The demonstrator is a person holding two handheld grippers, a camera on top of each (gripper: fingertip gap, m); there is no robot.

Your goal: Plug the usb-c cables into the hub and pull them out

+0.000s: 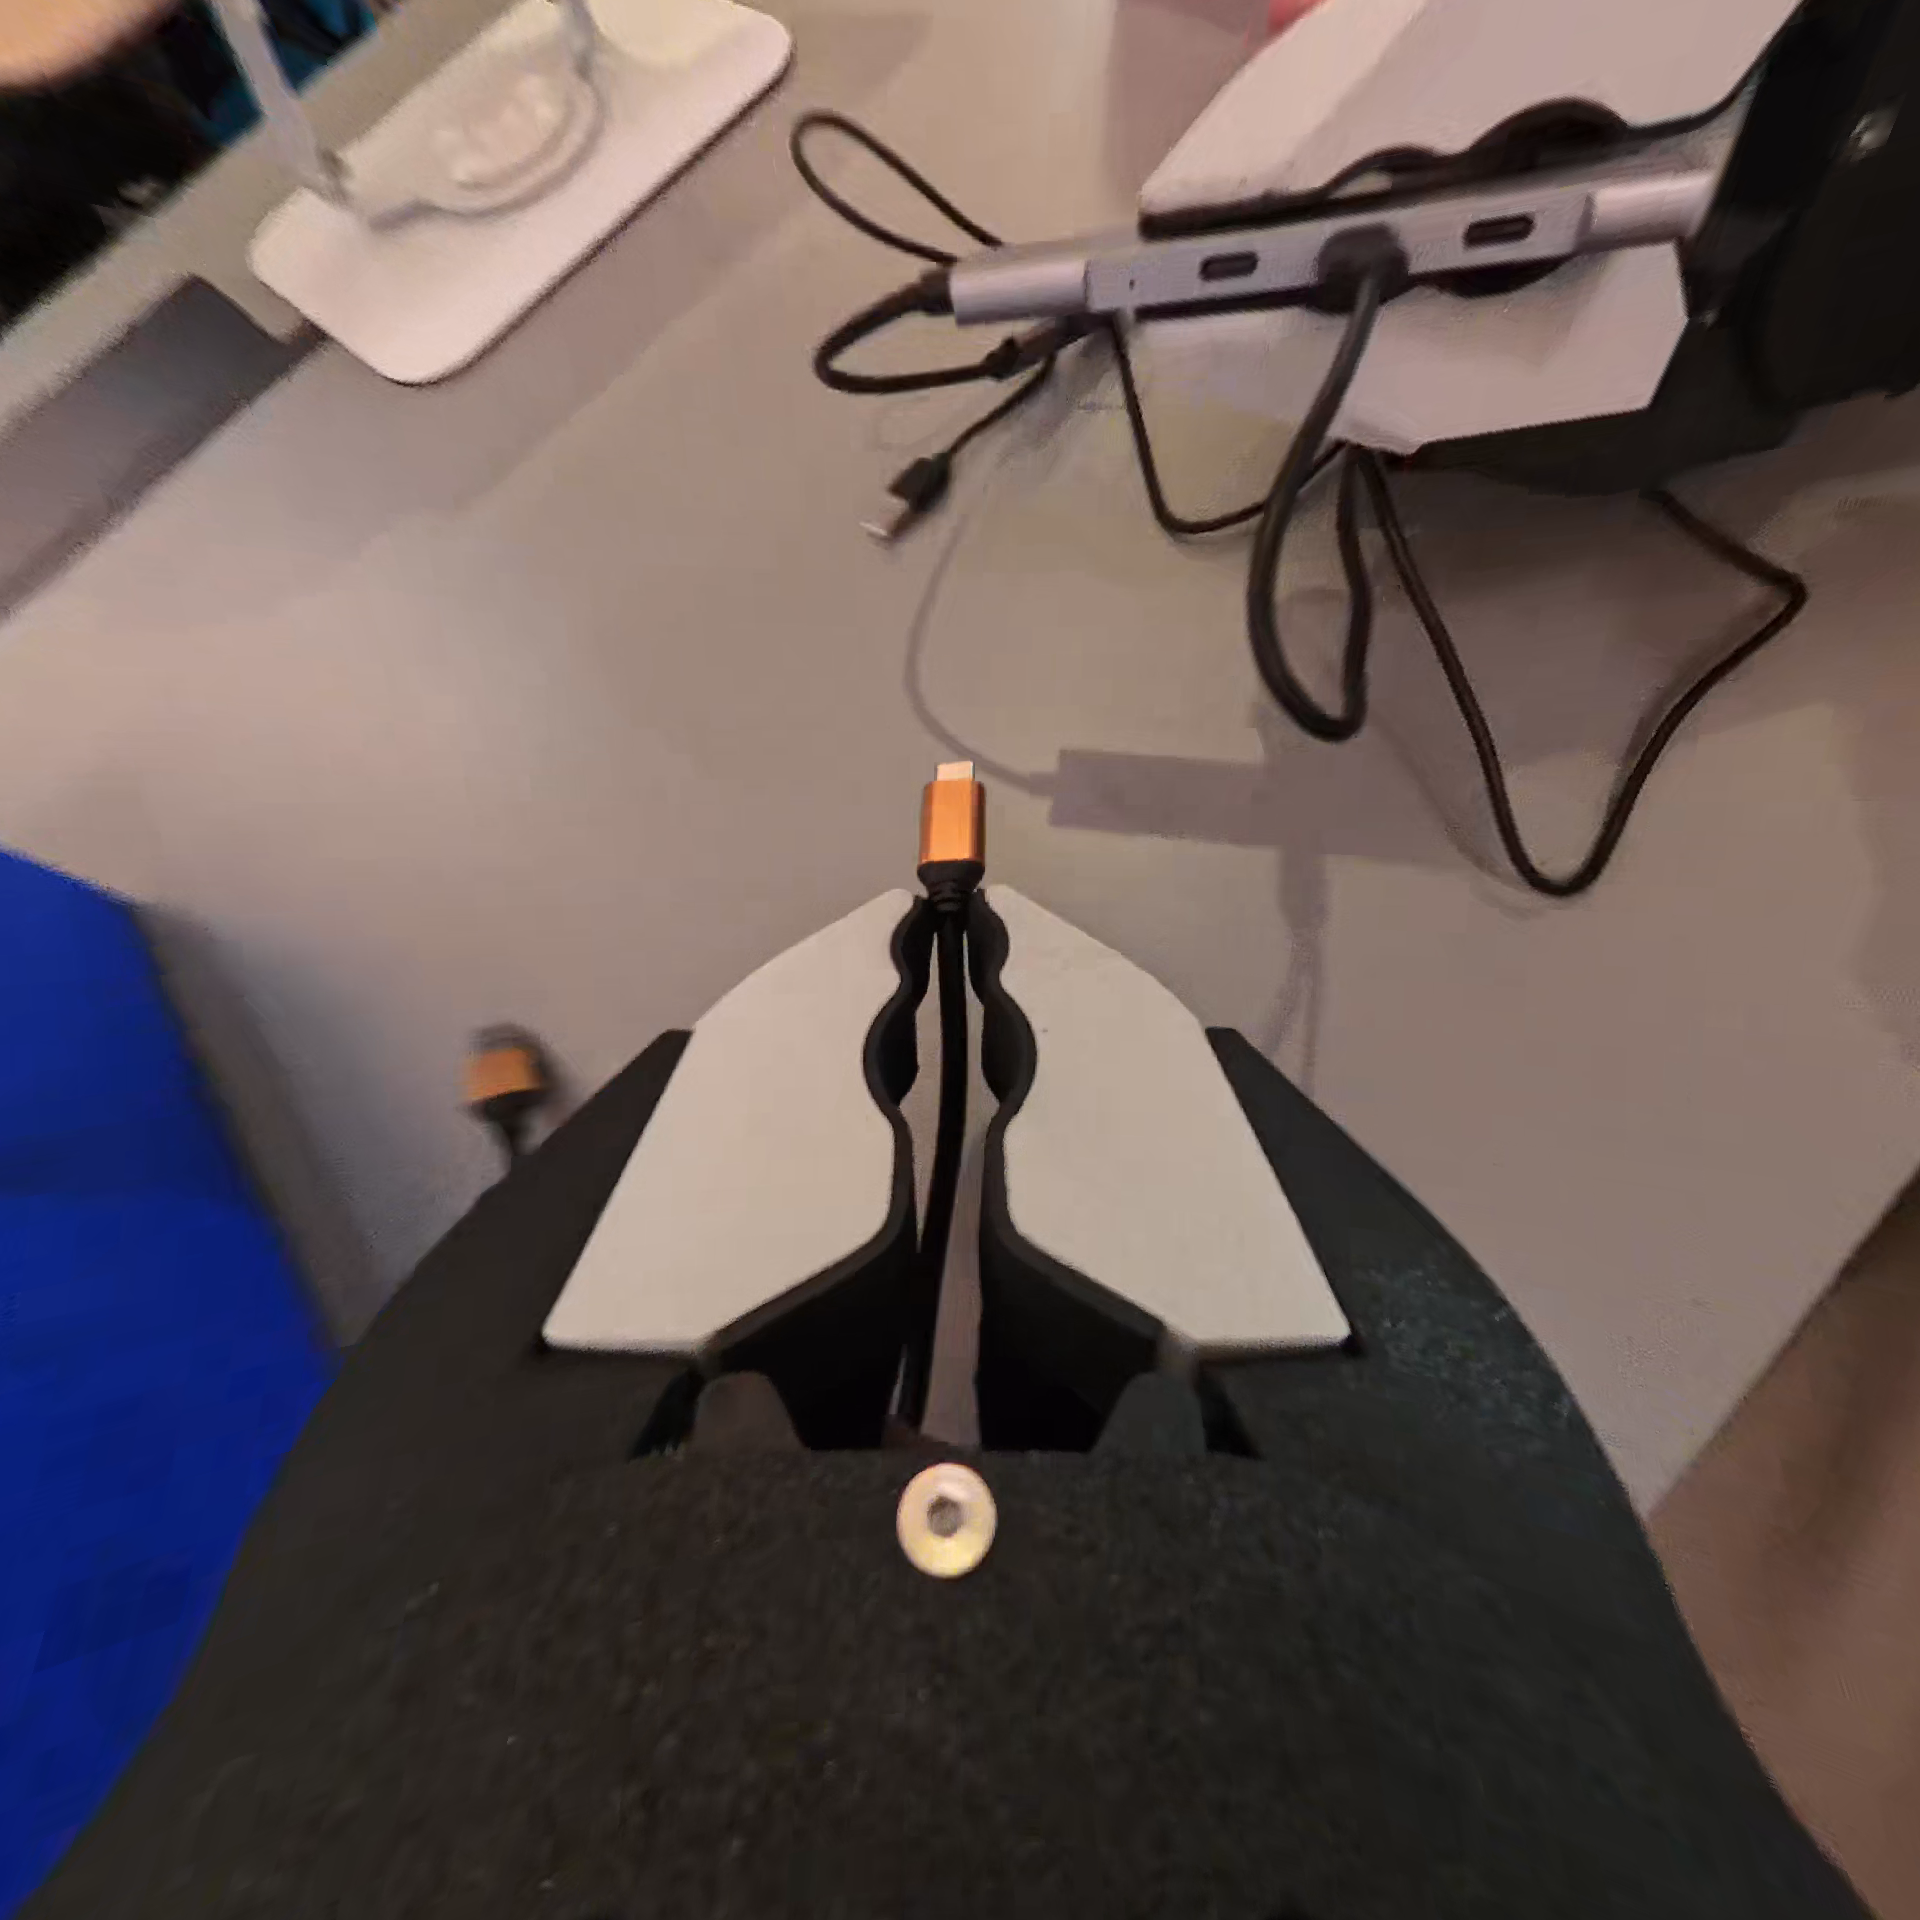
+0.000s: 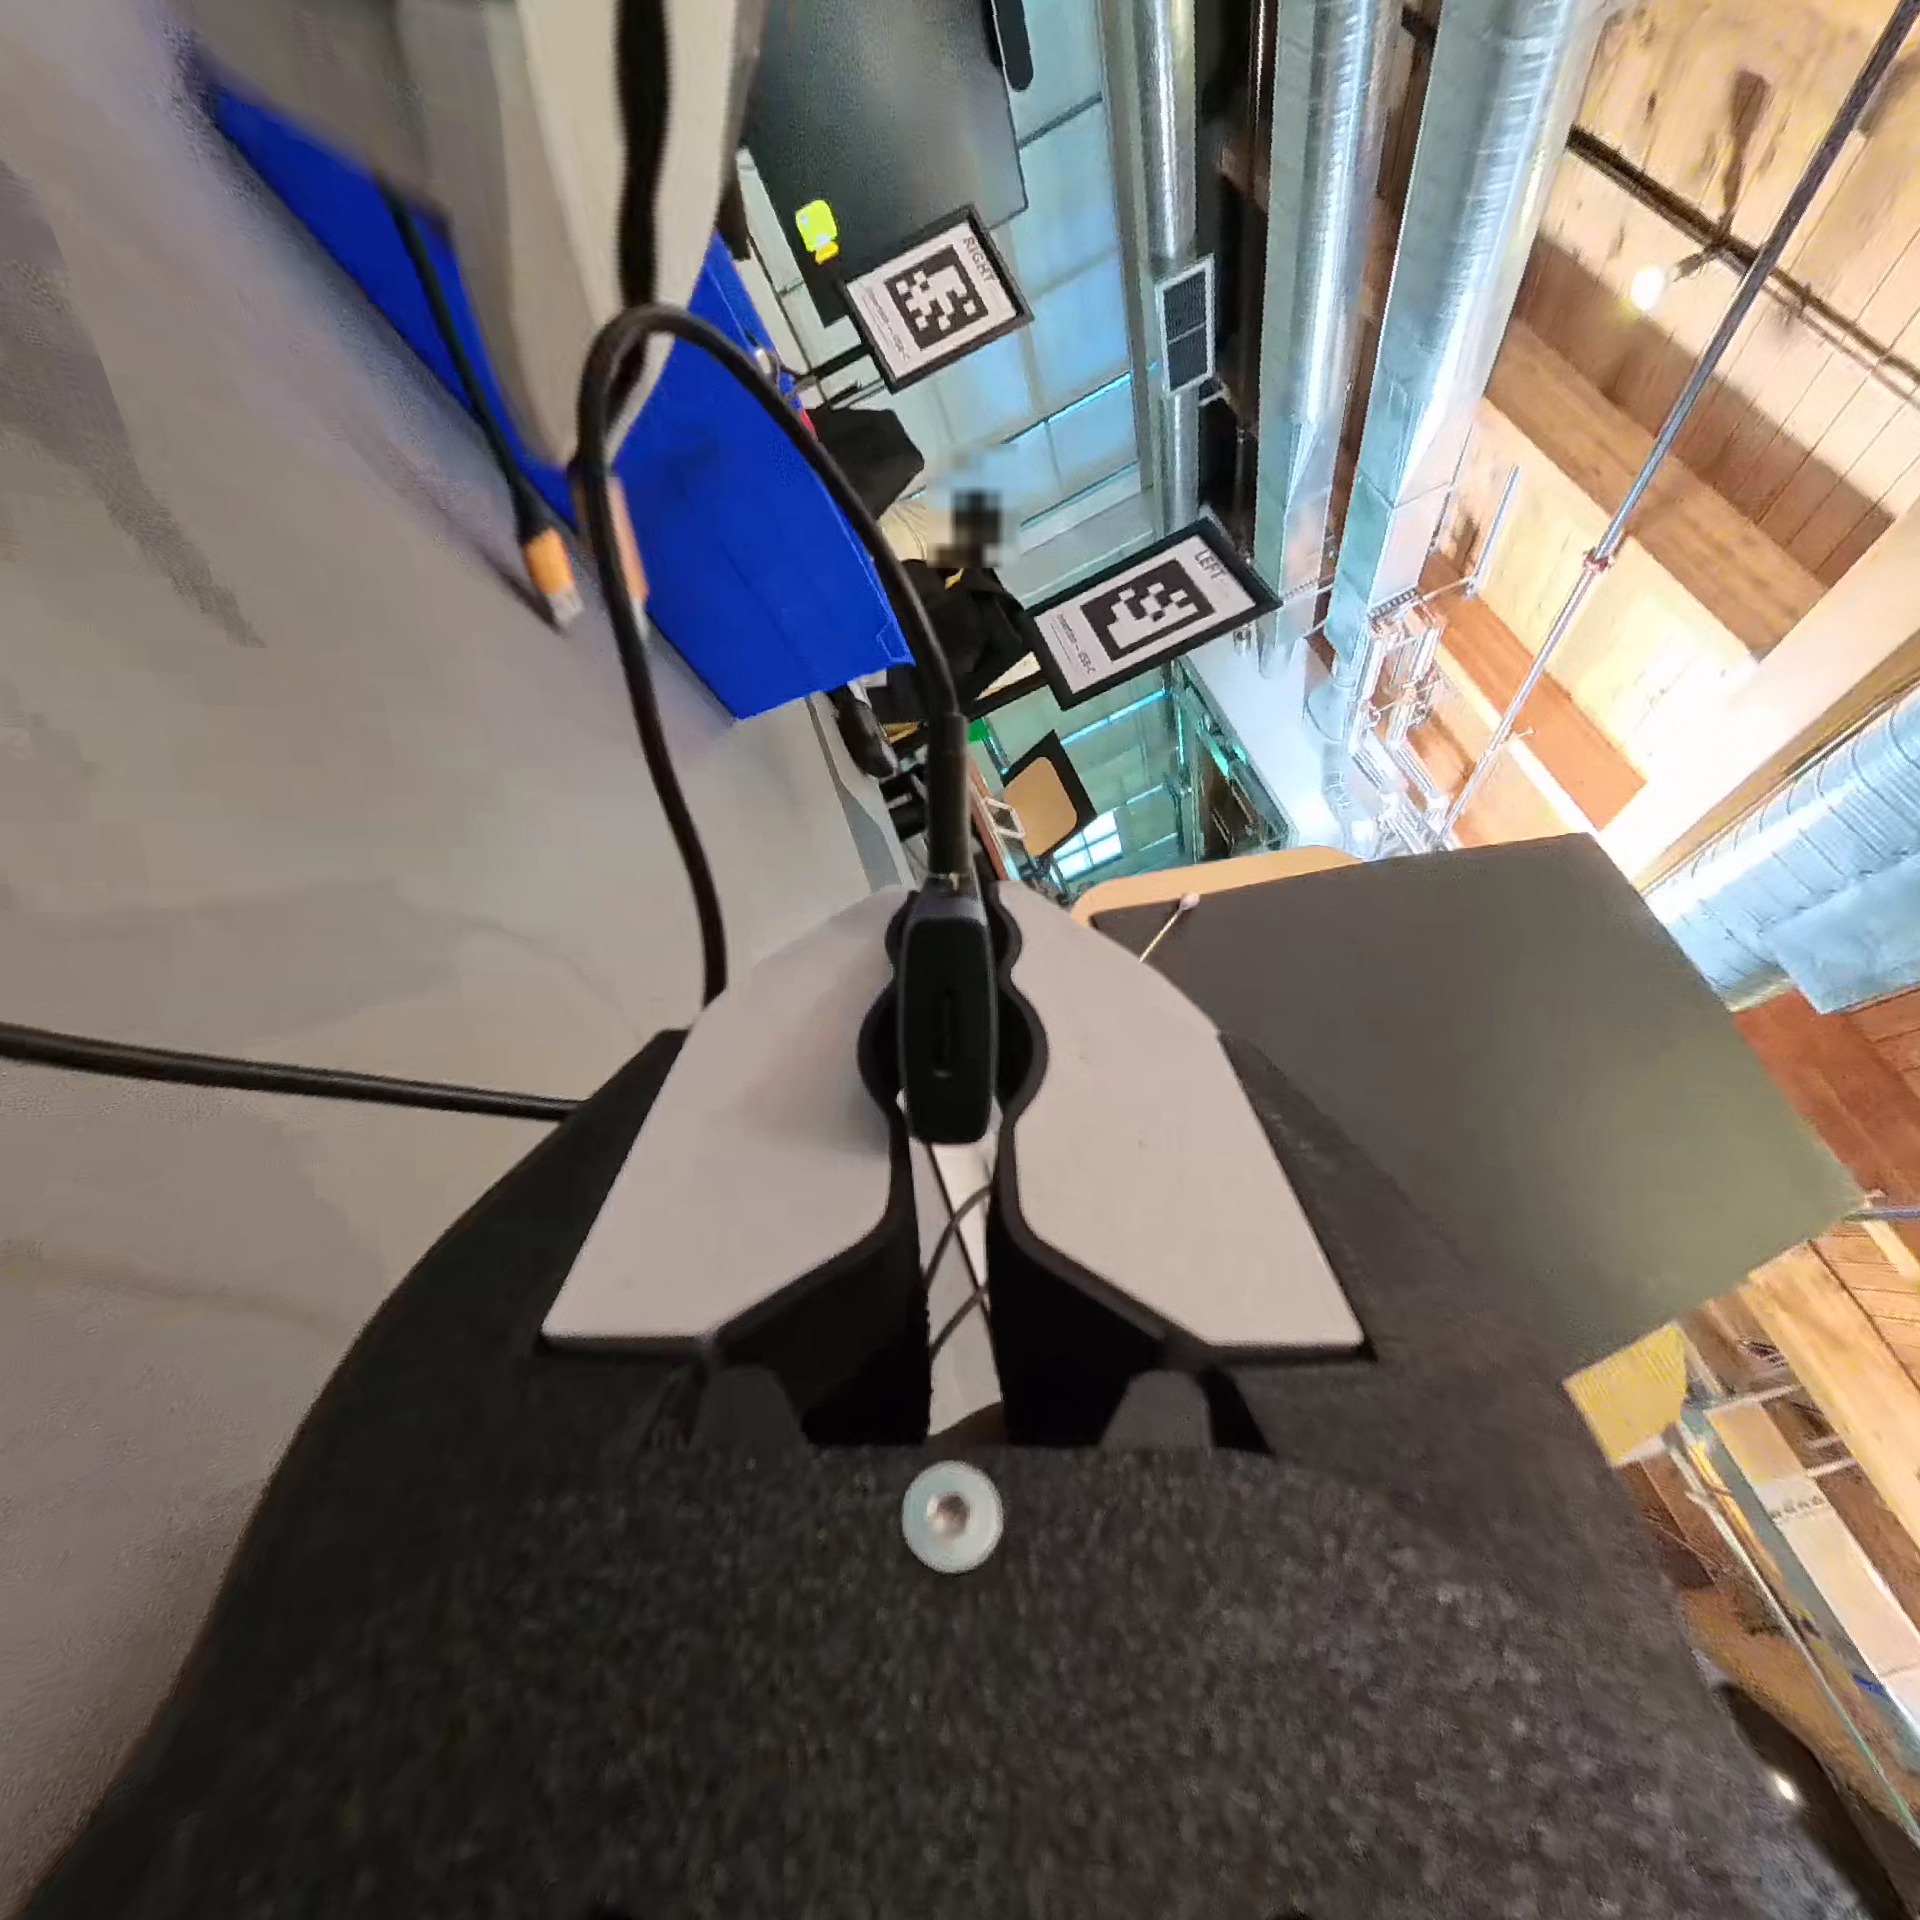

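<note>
My left gripper [image 1: 951,900] is shut on a black cable just behind its orange USB-C plug [image 1: 949,821], which sticks out past the fingertips toward the hub. The grey hub [image 1: 1330,260] is at the upper right, clamped between the white fingers [image 1: 1455,94] of my right gripper. One black cable [image 1: 1309,468] is plugged into its middle port; the ports on either side are open. In the right wrist view my right gripper [image 2: 951,906] is shut on the hub [image 2: 943,1029], seen end-on. A second orange plug [image 1: 504,1075] lies at the lower left.
A white mat [image 1: 665,145] with a glass cup [image 1: 488,125] is at the far left. A blue bin [image 1: 125,1299] stands at my left. Loose black cables and a USB-A plug [image 1: 914,499] lie under the hub. The table edge [image 1: 1766,1299] runs on the right. The grippers' ends are close to 11 cm from one another.
</note>
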